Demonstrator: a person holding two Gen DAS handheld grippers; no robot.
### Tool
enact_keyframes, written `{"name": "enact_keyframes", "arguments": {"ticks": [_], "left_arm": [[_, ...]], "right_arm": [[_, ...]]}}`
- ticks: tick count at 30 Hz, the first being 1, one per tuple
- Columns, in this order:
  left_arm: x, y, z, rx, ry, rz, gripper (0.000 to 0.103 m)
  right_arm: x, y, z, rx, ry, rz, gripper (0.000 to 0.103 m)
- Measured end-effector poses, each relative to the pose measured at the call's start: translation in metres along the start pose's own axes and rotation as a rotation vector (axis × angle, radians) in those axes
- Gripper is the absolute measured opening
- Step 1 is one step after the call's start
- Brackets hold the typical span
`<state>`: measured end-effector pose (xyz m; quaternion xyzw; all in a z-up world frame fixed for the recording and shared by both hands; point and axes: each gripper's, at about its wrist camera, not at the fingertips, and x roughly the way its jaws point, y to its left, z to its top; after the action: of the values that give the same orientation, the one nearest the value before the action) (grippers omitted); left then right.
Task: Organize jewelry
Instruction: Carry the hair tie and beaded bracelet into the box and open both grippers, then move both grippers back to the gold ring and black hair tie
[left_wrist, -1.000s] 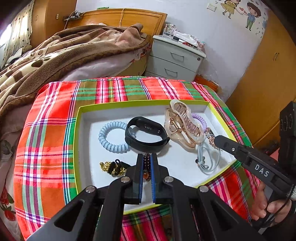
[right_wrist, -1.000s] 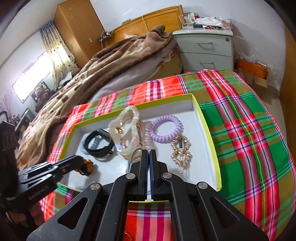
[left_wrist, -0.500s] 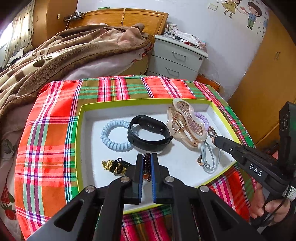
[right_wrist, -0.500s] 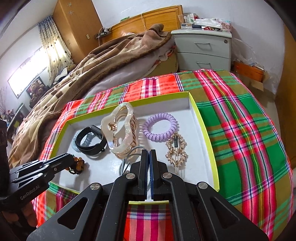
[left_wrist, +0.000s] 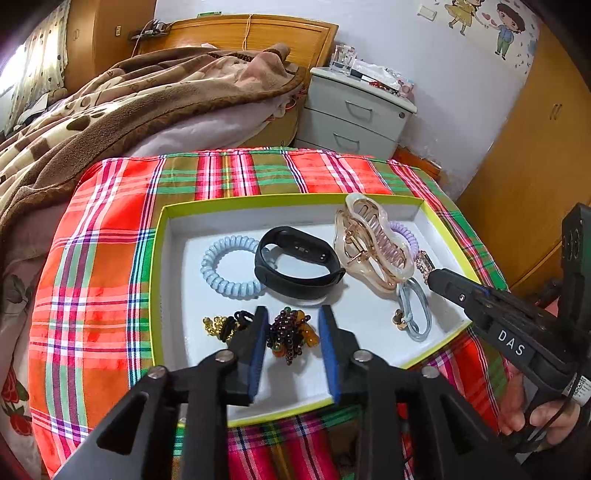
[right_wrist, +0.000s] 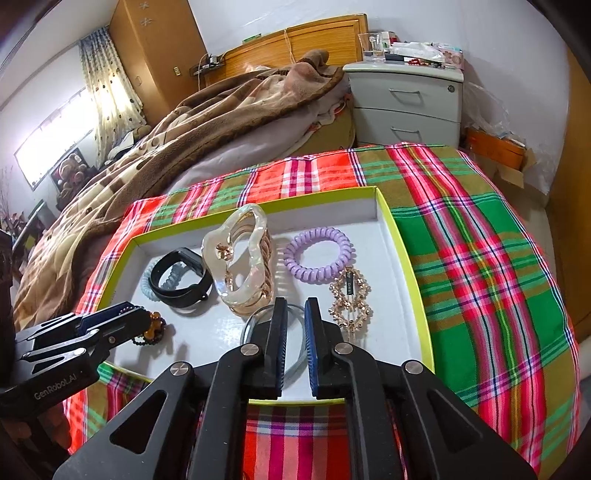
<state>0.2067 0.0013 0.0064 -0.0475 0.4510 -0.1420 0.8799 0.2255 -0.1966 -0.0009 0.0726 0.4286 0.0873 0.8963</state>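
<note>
Dark-red beaded bracelet (left_wrist: 291, 334), a second ago pinched between the fingers of the left gripper (left_wrist: 293, 345), now lies loose on the white floor of the green-rimmed tray (left_wrist: 157, 280) as those fingers are spreading clear of it, next to the gold-and-black hair tie (left_wrist: 225, 325). Further right, the right gripper (right_wrist: 294, 341), earlier pressed together, is opening too; the grey hair loop (right_wrist: 258, 321) lies on the tray floor between its fingers, no longer gripped. Both pieces read as placed, so each hand looks free for another item.
</note>
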Motion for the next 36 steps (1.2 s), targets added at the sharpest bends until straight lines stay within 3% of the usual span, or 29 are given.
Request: {"name": "enact_keyframes", "arguments": {"ticks": [23, 26, 29, 36], "left_arm": [[-0.010, -0.002, -0.002, 0.000, -0.013, -0.004, 0.047], [-0.015, -0.002, -0.003, 0.001, -0.018, -0.008, 0.048], [-0.024, -0.003, -0.005, 0.004, -0.033, -0.012, 0.049], [-0.046, 0.000, -0.012, -0.009, -0.072, -0.014, 0.050]], "right_arm": [[-0.014, 0.009, -0.005, -0.026, -0.035, -0.024, 0.026], [-0.019, 0.011, -0.006, -0.027, -0.043, -0.023, 0.028], [-0.027, 0.012, -0.009, -0.030, -0.057, -0.011, 0.037], [-0.045, 0.016, -0.025, -0.050, -0.068, -0.007, 0.037]]}}
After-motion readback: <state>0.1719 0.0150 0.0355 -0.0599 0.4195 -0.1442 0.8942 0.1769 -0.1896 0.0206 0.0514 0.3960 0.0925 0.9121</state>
